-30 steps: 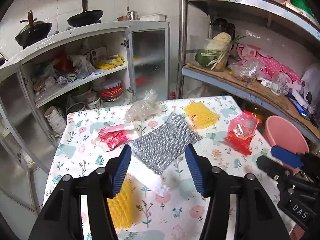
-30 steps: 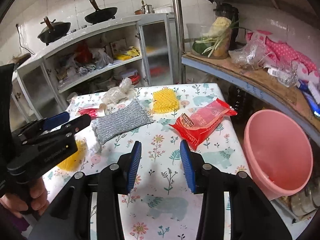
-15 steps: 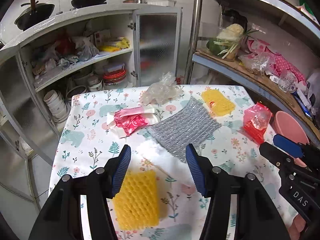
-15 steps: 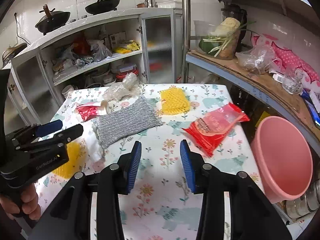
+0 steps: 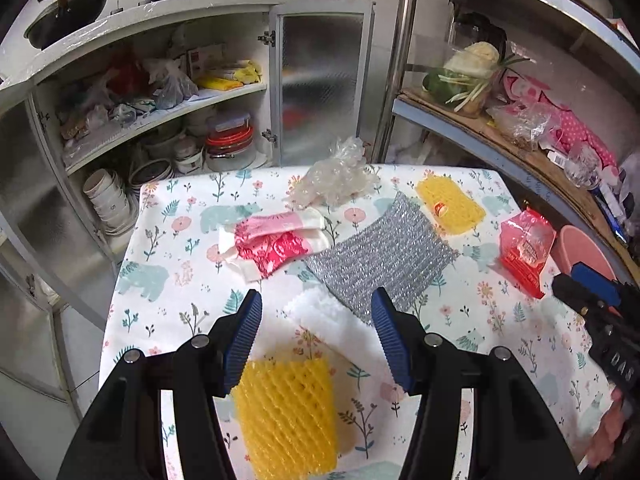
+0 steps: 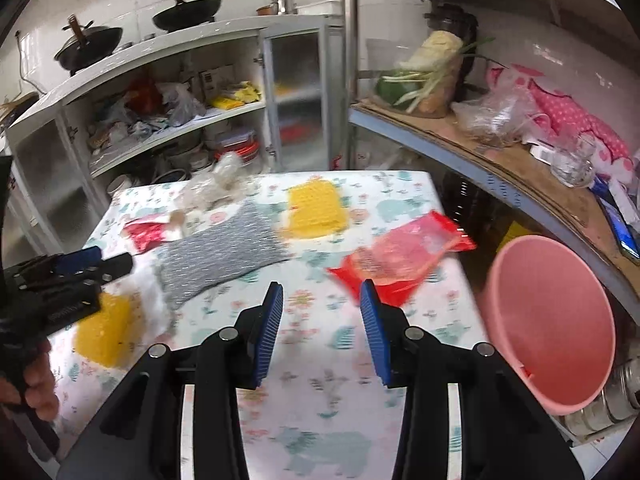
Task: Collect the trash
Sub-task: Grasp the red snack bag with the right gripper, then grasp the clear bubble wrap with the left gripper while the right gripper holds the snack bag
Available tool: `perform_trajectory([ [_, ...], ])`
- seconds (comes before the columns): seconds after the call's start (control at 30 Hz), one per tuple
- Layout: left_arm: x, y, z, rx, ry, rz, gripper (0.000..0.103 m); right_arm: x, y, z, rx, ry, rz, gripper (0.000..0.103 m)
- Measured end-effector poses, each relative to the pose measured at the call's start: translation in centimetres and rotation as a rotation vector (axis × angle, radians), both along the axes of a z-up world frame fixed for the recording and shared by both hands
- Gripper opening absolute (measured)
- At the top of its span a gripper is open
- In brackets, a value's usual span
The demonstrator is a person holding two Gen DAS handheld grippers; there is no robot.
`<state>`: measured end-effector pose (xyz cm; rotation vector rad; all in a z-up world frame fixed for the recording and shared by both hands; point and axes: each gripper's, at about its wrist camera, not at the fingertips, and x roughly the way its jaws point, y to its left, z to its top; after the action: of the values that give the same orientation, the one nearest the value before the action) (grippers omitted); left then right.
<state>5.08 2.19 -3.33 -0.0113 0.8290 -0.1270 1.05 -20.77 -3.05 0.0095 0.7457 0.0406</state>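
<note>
Trash lies on a floral tablecloth (image 5: pixel 172 280): a yellow foam net (image 5: pixel 286 412) under my open left gripper (image 5: pixel 316 340), white foam (image 5: pixel 332 316), a silver mesh sheet (image 5: pixel 384 256), a pink-red wrapper (image 5: pixel 276 244), crumpled clear plastic (image 5: pixel 336 180), a second yellow net (image 5: pixel 450 204) and a red snack bag (image 5: pixel 524 252). My right gripper (image 6: pixel 322 328) is open and empty above the table, just short of the red bag (image 6: pixel 404 256). A pink bucket (image 6: pixel 552 320) stands at the table's right edge.
An open white cabinet (image 5: pixel 160 120) with bowls and bags stands behind the table. A metal shelf rack (image 5: pixel 500 128) with vegetables and bags runs along the right. The right wrist view is motion-blurred.
Both grippers have pulled back and up from the table, so more of the near cloth and the near yellow net show. Both stay open. No trash has moved.
</note>
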Motion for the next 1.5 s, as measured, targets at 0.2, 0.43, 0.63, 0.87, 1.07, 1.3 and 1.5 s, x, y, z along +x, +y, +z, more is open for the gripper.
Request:
perform_trajectory([
  [0.2, 0.6, 0.7, 0.8, -0.058, -0.019, -0.037, 0.056, 1.2, -3.0, -0.8, 0.05, 0.042, -0.036, 0.042],
  [0.43, 2.2, 0.6, 1.4, -0.058, -0.032, -0.063, 0.056, 3.6, -3.3, -1.9, 0.067, 0.072, -0.055, 0.061],
  [0.63, 3.9, 1.5, 1.5, -0.059, -0.025, -0.048, 0.056, 6.1, -3.1, -3.9, 0.028, 0.137, -0.091, 0.061],
  [0.87, 4.2, 2.2, 1.5, -0.063, -0.021, -0.024, 0.056, 6.8, -3.2, -5.3, 0.052, 0.173, -0.084, 0.033],
  [1.07, 3.3, 1.9, 1.7, -0.07, -0.026, -0.023, 0.056, 5.3, -3.1, -4.1, 0.073, 0.13, -0.058, 0.022],
  [1.3, 1.9, 1.5, 2.5, -0.058, -0.047, -0.017, 0.056, 2.8, -3.7, -2.0, 0.113, 0.066, -0.038, 0.021],
  [1.5, 1.8, 1.4, 3.0, -0.051, -0.05, -0.016, 0.056, 1.3, -5.4, -0.7, 0.139, 0.034, -0.068, 0.021],
])
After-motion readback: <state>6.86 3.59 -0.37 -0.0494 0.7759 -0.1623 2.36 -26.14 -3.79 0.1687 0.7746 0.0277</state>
